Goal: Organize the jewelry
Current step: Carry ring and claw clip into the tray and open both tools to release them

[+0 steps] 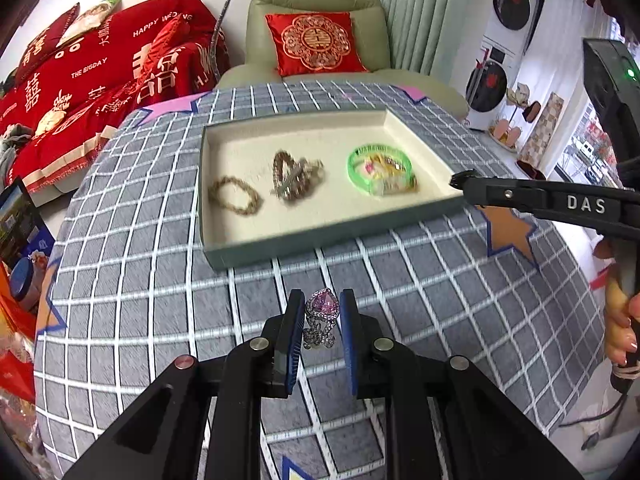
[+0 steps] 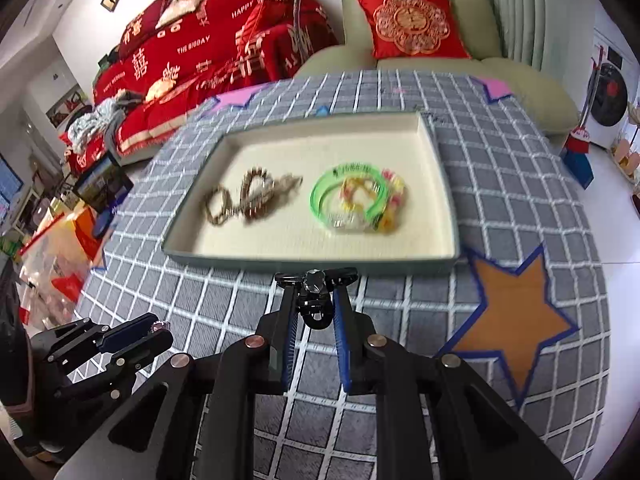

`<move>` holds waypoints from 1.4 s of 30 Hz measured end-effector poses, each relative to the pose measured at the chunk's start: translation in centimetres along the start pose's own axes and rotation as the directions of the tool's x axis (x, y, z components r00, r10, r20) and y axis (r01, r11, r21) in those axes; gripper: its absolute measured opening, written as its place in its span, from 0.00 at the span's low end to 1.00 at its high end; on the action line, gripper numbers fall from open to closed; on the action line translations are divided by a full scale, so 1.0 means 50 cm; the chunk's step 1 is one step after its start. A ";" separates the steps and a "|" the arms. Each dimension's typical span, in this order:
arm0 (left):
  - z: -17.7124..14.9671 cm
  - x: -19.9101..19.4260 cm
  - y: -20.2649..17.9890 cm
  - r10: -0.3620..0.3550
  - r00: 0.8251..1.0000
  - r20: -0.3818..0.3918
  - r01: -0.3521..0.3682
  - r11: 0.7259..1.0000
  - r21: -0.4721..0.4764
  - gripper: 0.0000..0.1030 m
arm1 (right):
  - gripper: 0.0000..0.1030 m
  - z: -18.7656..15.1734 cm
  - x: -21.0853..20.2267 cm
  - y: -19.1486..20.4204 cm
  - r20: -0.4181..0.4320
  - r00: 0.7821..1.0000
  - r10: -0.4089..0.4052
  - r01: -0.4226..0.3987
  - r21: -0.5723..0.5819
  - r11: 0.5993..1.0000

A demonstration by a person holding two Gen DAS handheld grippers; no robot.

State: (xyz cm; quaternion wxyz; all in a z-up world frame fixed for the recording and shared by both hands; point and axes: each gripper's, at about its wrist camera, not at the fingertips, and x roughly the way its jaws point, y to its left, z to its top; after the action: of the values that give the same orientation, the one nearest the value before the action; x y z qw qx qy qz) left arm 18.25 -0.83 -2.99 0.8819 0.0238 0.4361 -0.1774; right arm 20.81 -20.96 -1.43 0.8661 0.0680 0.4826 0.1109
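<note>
My left gripper (image 1: 320, 312) is shut on a pink heart-stone ring (image 1: 322, 305), held above the checked tablecloth in front of the tray (image 1: 304, 240). It also shows at the lower left of the right wrist view (image 2: 154, 334). My right gripper (image 2: 316, 298) is shut on a black ornament with a dark faceted stone (image 2: 315, 280), just before the tray's near wall (image 2: 304, 262). The cream-lined tray holds a brown bead bracelet (image 1: 236, 196), a heart-shaped bead strand (image 1: 294, 176) and a green bangle (image 1: 378, 168) over yellow and clear pieces.
The round table wears a grey checked cloth (image 1: 160, 280) with an orange star patch (image 2: 516, 320) at the right and pink star patches (image 2: 236, 98) at the back. A green armchair with a red cushion (image 1: 316, 44) and a red-covered sofa (image 1: 100, 72) stand behind.
</note>
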 end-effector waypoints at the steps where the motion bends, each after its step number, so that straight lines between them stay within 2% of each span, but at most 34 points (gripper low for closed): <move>1: 0.006 0.000 0.001 0.001 1.000 0.005 -0.001 1.000 -0.003 0.28 | 0.18 0.007 -0.004 -0.002 0.007 1.000 -0.002 0.002 -0.001 1.000; 15: 0.136 0.051 0.026 0.037 0.997 0.061 -0.034 0.998 -0.044 0.28 | 0.18 0.096 0.030 -0.063 0.020 1.000 0.001 -0.003 0.073 0.997; 21: 0.179 0.107 0.034 0.072 0.996 0.057 -0.068 0.996 -0.064 0.28 | 0.18 0.132 0.070 -0.073 0.006 1.000 -0.005 0.005 0.070 0.998; 29: 0.181 0.188 0.028 0.125 0.992 0.015 -0.124 0.992 -0.037 0.28 | 0.18 0.129 0.161 -0.079 -0.062 0.998 -0.008 0.013 0.072 0.997; 36: 0.172 0.209 0.018 0.159 0.987 0.005 -0.159 0.987 -0.002 0.28 | 0.19 0.126 0.180 -0.083 -0.071 0.997 -0.026 0.030 0.053 0.998; 38: 0.172 0.208 0.017 0.163 0.987 0.001 -0.163 0.987 -0.005 0.28 | 0.24 0.127 0.180 -0.084 -0.073 0.997 -0.032 0.036 0.054 0.998; 40: 0.174 0.205 0.016 0.165 0.986 0.005 -0.165 0.986 -0.008 0.28 | 0.51 0.126 0.178 -0.085 -0.070 0.997 -0.035 0.039 0.061 0.997; 42: 0.173 0.198 0.015 0.174 0.985 0.018 -0.174 0.985 -0.007 0.28 | 0.53 0.126 0.172 -0.088 -0.058 0.998 -0.028 0.032 0.073 0.997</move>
State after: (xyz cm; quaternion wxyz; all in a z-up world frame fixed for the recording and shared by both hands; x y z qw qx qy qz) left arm 30.59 -4.73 -5.40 0.8982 0.0577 0.4245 -0.0985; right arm 31.11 -23.07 -6.14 0.8505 0.0897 0.5118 0.0818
